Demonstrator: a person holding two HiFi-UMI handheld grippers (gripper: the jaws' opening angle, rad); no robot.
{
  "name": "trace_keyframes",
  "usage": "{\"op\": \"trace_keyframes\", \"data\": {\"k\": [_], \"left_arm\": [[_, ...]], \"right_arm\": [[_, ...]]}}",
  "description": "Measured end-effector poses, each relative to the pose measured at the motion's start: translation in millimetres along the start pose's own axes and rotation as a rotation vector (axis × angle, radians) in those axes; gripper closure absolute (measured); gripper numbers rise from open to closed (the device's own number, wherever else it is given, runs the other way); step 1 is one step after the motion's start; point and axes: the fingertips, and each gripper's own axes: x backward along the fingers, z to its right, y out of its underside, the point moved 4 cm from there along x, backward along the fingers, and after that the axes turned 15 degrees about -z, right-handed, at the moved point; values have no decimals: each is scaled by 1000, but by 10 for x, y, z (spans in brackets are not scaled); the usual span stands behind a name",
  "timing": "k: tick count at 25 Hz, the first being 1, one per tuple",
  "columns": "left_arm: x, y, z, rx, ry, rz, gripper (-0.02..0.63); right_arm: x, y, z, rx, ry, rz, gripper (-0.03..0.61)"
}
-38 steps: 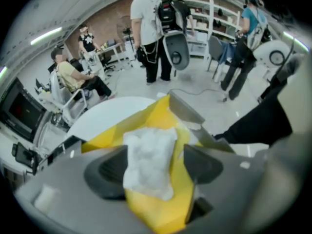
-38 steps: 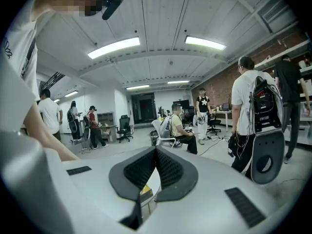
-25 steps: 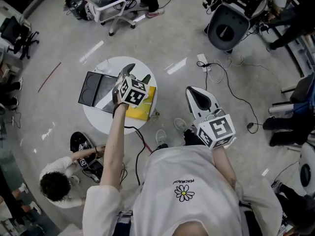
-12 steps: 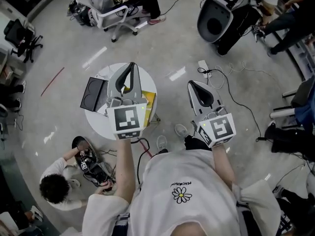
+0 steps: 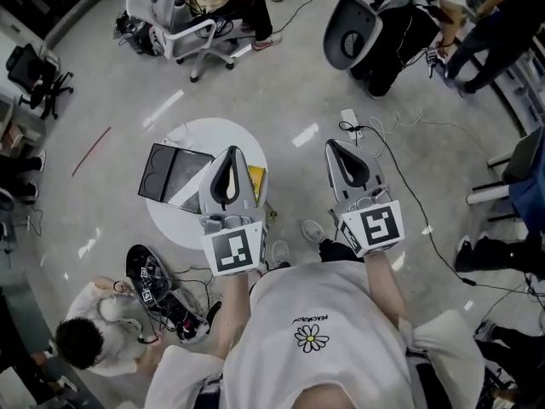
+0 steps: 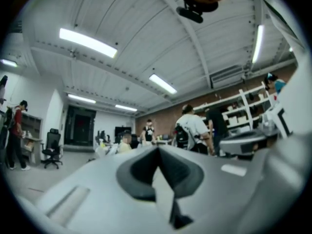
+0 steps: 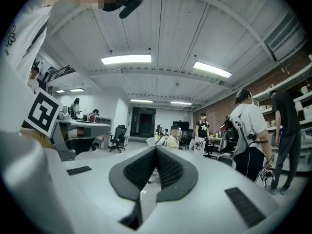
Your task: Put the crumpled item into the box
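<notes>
Head cam: above the person, aimed steeply down at round table, left gripper, right gripper. Gripper cams: close behind own jaws, facing level across the room. Both catch the backpack-wearing person and shelves.

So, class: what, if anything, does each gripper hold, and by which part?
Nothing is held. The left gripper and the right gripper both have their jaws closed together, empty.

The dark box lies open on the white table.
</notes>
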Motion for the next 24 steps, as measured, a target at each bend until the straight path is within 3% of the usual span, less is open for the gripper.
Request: {"op": "trace_keyframes", "data": {"k": [24], "left_arm": [[-47, -86, 42, 15, 15, -4, 612]], "right_arm": [[84, -53, 78, 1, 22, 8, 578]]}}
